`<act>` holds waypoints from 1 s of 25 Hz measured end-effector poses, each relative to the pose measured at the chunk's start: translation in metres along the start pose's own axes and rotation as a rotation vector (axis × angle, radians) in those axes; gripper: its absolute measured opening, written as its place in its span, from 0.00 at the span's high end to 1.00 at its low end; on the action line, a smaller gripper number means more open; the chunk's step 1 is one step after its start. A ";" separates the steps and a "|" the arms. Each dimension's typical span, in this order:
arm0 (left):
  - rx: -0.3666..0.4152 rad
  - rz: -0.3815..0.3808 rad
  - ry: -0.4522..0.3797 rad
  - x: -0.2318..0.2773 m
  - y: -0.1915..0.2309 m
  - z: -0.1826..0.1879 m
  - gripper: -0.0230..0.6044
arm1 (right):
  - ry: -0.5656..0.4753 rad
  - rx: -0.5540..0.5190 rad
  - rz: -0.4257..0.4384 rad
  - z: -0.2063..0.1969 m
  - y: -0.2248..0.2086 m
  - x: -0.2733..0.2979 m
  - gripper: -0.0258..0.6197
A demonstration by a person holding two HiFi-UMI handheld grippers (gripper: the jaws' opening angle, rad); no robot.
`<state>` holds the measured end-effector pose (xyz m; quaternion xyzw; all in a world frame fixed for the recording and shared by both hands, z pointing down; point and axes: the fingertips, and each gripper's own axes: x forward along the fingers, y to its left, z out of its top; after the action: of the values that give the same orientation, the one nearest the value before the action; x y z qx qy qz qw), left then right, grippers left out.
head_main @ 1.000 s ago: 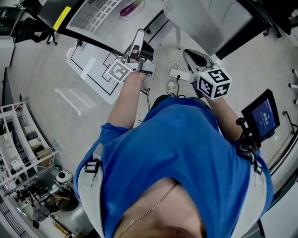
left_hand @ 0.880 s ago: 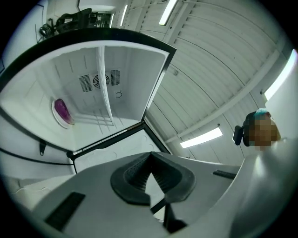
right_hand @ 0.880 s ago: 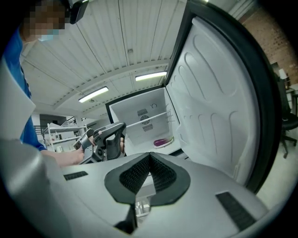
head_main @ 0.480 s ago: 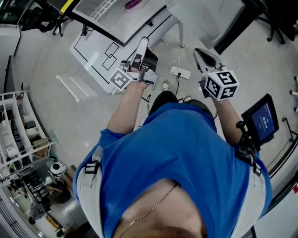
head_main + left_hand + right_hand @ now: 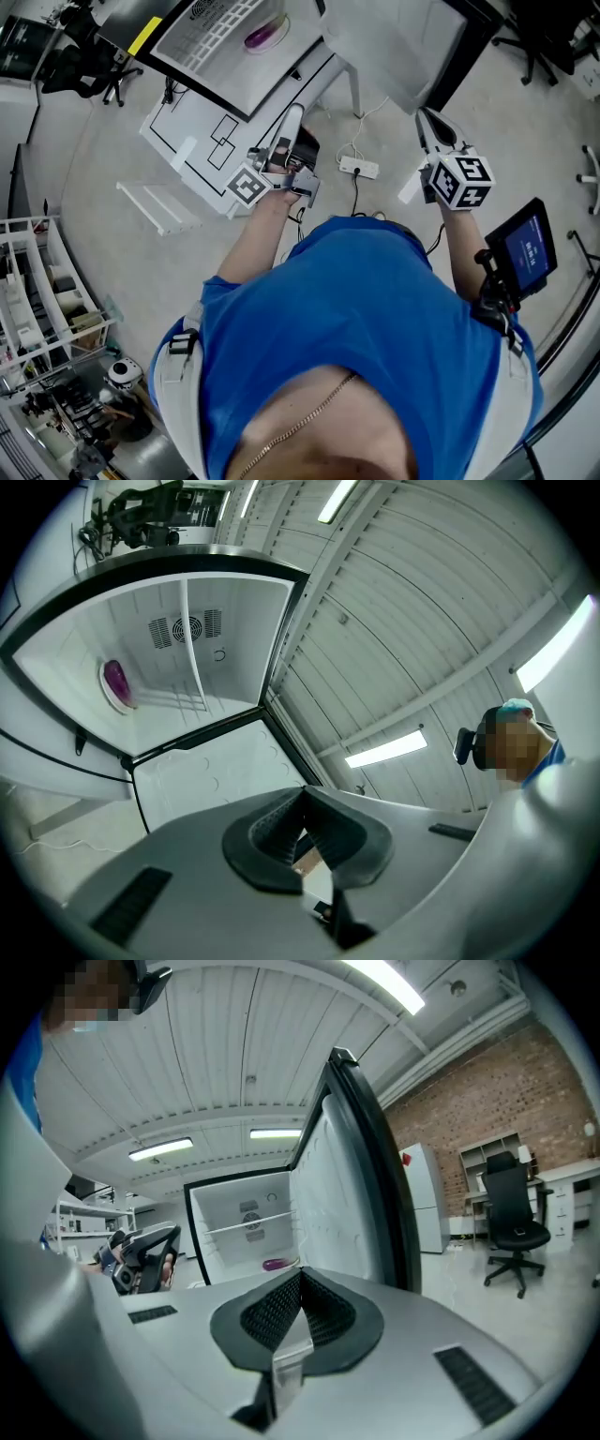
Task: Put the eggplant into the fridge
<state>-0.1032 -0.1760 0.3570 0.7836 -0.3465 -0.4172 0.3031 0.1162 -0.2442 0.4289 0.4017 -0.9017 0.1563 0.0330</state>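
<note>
The eggplant (image 5: 265, 35) is already seen inside the open fridge (image 5: 234, 1206), resting on a pale dish (image 5: 106, 696) upon the wire shelf. The placing is therefore judged done, and what is left is taken to be the shutting of the door (image 5: 398, 47). For that step the door is best met by the right gripper (image 5: 427, 116), which is the nearer to it. It should be met on its outer face, close to the free edge, and swung round in one steady arc. The left gripper (image 5: 293, 112) should first be drawn clear of the opening so that nothing is caught. A flat push with closed jaws would be preferred to a pinch, since the panel offers little to grip.

Both pairs of jaws are closed tip to tip with nothing between them. The eggplant lies well apart from both. In the left gripper view it is seen up and to the left of the jaws; in the right gripper view it is seen just above the jaw tips, deep in the cabinet beyond them
</note>
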 end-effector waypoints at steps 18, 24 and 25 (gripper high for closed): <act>0.036 0.018 0.017 0.006 -0.003 0.004 0.95 | -0.125 -0.076 -0.179 0.054 -0.044 -0.039 0.96; 0.026 0.033 0.031 0.007 0.005 0.001 0.95 | -0.157 -0.172 -0.219 0.076 -0.069 -0.042 0.85; 0.023 0.038 0.031 0.006 0.005 0.000 0.95 | -0.154 -0.189 -0.213 0.078 -0.072 -0.041 0.81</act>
<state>-0.1026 -0.1836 0.3584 0.7869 -0.3611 -0.3950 0.3072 0.2016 -0.2840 0.3652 0.5010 -0.8646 0.0351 0.0176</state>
